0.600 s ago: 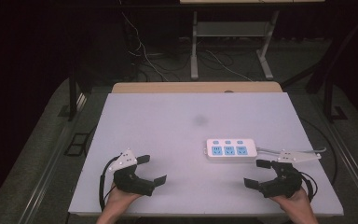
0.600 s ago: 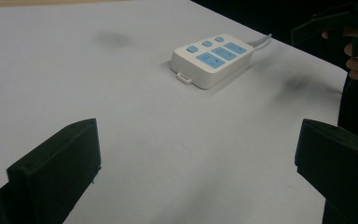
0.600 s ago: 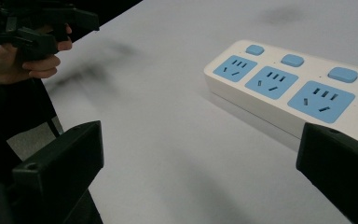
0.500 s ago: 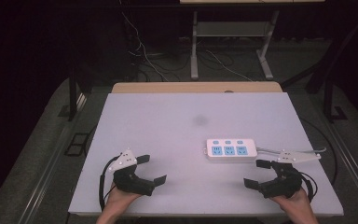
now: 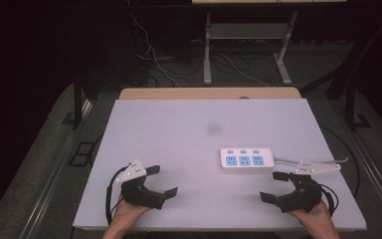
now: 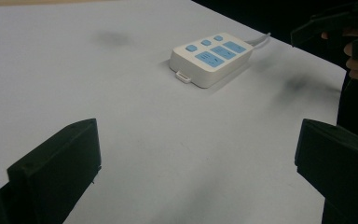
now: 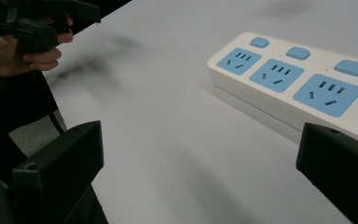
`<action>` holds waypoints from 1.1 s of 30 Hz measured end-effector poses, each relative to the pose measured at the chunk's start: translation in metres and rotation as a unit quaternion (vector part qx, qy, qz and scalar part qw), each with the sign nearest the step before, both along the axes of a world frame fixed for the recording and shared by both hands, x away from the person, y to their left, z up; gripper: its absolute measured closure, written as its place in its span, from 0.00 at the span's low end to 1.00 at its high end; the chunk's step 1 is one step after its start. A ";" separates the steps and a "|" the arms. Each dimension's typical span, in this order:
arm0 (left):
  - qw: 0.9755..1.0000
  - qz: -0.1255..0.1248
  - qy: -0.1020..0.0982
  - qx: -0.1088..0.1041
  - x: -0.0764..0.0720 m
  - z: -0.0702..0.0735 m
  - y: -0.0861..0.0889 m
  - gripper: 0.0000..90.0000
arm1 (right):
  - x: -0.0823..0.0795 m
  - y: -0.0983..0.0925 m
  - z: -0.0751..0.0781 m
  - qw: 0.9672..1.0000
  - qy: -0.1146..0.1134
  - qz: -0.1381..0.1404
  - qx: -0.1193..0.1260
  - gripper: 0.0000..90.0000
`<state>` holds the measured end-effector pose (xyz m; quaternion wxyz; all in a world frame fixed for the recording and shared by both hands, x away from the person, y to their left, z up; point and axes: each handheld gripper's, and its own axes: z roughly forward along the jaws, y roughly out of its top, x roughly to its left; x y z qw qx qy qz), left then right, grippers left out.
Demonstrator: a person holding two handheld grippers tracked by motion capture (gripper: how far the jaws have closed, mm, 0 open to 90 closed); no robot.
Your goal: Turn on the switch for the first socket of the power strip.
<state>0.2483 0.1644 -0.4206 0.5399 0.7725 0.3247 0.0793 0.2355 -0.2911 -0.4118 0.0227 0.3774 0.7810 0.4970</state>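
Lying flat on the bench, the power strip looks rigid, light; grasp its long sides. Both the left hand-held gripper and the right hand-held gripper are open, empty.

The right tongs gape wide over the white table. A white power strip lies just beyond. The left tongs show far off.

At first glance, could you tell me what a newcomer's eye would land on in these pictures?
The white power strip with three blue sockets stands out first, lying right of centre on the pale table, its cable running off to the right. Next come the two black tools at the near edge: the left tool and the right tool, both with jaws wide open and nothing between them, the right one closest to the strip.
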 end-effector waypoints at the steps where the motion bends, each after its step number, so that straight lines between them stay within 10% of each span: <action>1: 1.000 -0.001 0.000 0.001 0.000 0.000 0.000 0.00 | 0.000 0.000 0.000 1.000 0.001 0.000 0.000 0.00; 33: 1.000 -0.005 0.007 0.005 0.001 -0.002 -0.001 0.00 | 0.005 0.002 0.023 0.999 -0.001 0.032 -0.042 0.00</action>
